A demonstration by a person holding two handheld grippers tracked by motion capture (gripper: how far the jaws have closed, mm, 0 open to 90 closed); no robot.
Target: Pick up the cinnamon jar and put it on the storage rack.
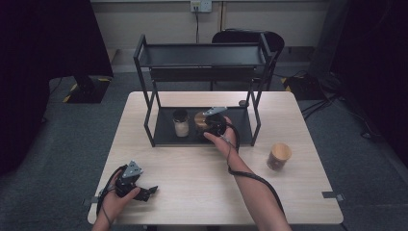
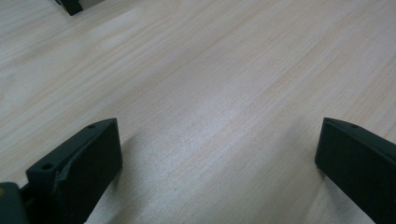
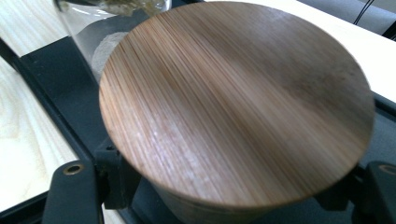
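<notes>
One wood-lidded jar [image 3: 236, 105] sits clamped between the right hand-held gripper [image 1: 215, 124] jaws.

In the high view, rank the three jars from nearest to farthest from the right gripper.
1. Wooden-lidded jar on the rack's bottom shelf, between the right gripper jaws.
2. Dark-lidded jar, just left on the same shelf.
3. Jar on the table, off to the right.

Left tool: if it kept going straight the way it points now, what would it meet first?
Probably just the bare wooden table: the open left tool angles down at it, with nothing between the jaws. A dark object at the far corner sits off that line.
</notes>
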